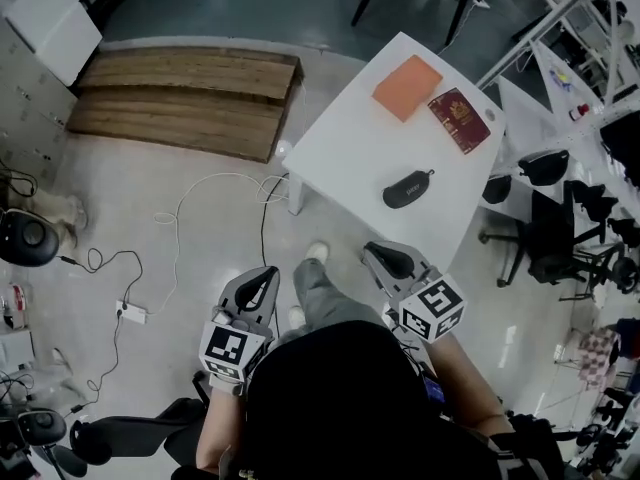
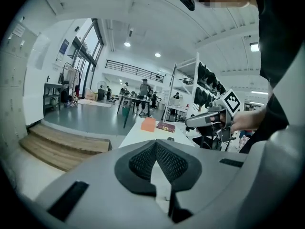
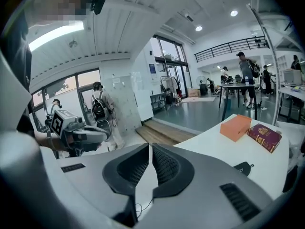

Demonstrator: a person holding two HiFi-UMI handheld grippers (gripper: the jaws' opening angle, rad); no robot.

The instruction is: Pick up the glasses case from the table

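Observation:
The black glasses case (image 1: 408, 189) lies on the white table (image 1: 350, 138), near its front edge; in the right gripper view the case (image 3: 243, 168) shows low at the right. Both grippers hang over the floor, short of the table. My left gripper (image 1: 268, 271) (image 2: 156, 142) has its pads meeting at the tips, with nothing between them. My right gripper (image 1: 372, 250) (image 3: 150, 147) is shut and empty too, and it is the one closer to the case. Each gripper shows in the other's view.
An orange box (image 1: 407, 87) and a maroon booklet (image 1: 459, 120) lie on the far part of the table. A wooden platform (image 1: 190, 98) sits on the floor to the left. Cables (image 1: 200, 198) trail across the floor. Black office chairs (image 1: 560, 238) stand right of the table.

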